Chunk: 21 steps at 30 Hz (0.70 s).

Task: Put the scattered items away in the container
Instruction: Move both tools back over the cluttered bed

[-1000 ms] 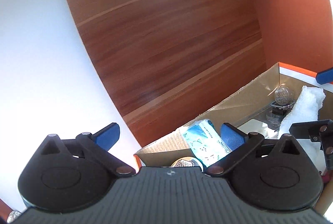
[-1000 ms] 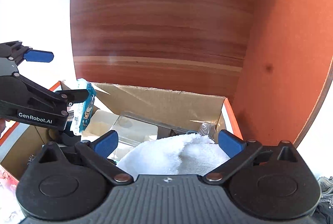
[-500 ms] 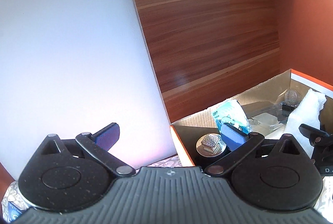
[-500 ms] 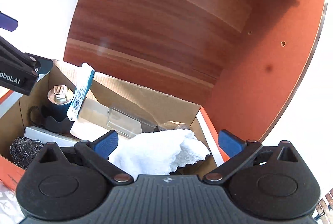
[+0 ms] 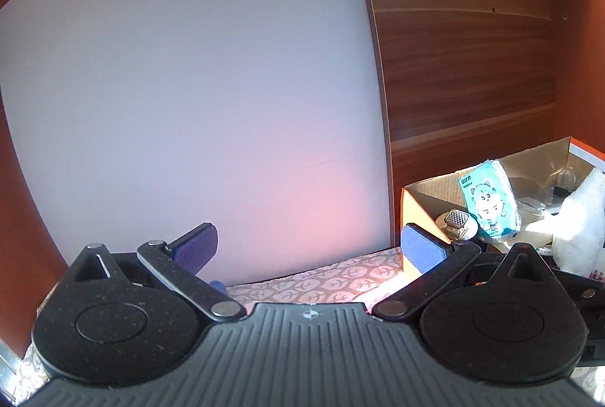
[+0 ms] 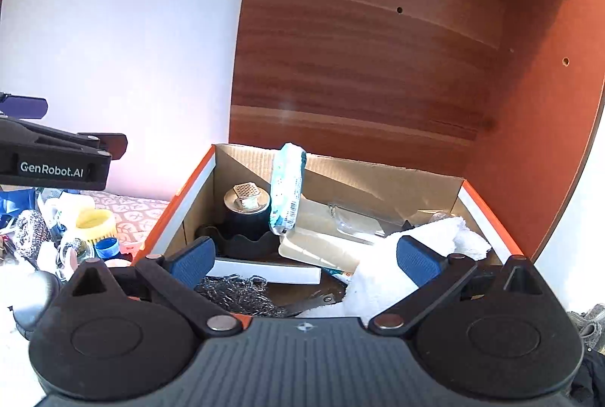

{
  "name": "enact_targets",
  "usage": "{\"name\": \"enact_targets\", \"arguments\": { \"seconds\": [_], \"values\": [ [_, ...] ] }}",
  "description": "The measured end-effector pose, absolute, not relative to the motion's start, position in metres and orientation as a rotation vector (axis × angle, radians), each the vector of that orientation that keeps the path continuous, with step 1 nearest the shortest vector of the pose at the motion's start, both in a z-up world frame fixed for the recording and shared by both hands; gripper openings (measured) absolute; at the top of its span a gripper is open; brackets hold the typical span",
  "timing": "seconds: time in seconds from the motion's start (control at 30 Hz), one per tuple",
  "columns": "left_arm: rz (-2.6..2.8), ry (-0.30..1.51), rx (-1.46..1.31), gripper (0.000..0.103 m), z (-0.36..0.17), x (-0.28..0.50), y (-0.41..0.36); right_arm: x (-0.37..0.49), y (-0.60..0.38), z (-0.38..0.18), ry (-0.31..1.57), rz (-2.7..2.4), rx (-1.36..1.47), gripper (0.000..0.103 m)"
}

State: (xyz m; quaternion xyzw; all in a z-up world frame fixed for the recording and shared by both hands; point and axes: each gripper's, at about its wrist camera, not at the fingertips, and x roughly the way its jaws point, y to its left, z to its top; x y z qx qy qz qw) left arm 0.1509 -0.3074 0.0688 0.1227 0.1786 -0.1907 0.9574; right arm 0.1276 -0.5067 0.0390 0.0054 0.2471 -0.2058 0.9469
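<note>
An orange-edged cardboard box (image 6: 196, 180) stands against the wooden panel. It holds a teal tissue packet (image 6: 287, 187) standing upright, a black jar with a metal lid (image 6: 245, 210), a white towel (image 6: 397, 271), steel wool (image 6: 234, 289), a white strip and clear plastic. My right gripper (image 6: 304, 257) is open and empty above the box's near side. My left gripper (image 5: 308, 244) is open and empty, left of the box (image 5: 416, 206), facing the white wall. The packet (image 5: 489, 204) shows in the left wrist view too.
Scattered items lie left of the box on a leaf-patterned cloth (image 6: 128, 210): a yellow brush (image 6: 94, 223), a steel wool ball (image 6: 28, 233), a blue cap (image 6: 107, 248). The wooden panel (image 6: 359, 85) and an orange side wall (image 6: 548, 104) stand behind the box.
My left gripper let go of the tissue packet in the box and swung away to the left. My right gripper pulled back from the towel and now looks down into the box.
</note>
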Motion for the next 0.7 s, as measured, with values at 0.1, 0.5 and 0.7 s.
{"name": "enact_targets", "arguments": {
  "seconds": [0.1, 0.5, 0.7],
  "values": [
    [-0.365, 0.363, 0.246, 0.103, 0.069, 0.151, -0.295, 0.127, -0.496, 0.042, 0.504, -0.389, 0.06, 0.103],
    [-0.285, 0.395, 0.215, 0.103, 0.058, 0.149, -0.247, 0.123, -0.457, 0.042, 0.552, -0.266, 0.181, 0.103],
    [-0.26, 0.392, 0.228, 0.103, 0.054, 0.142, -0.223, 0.121, -0.441, 0.042, 0.534, -0.191, 0.213, 0.103]
  ]
}}
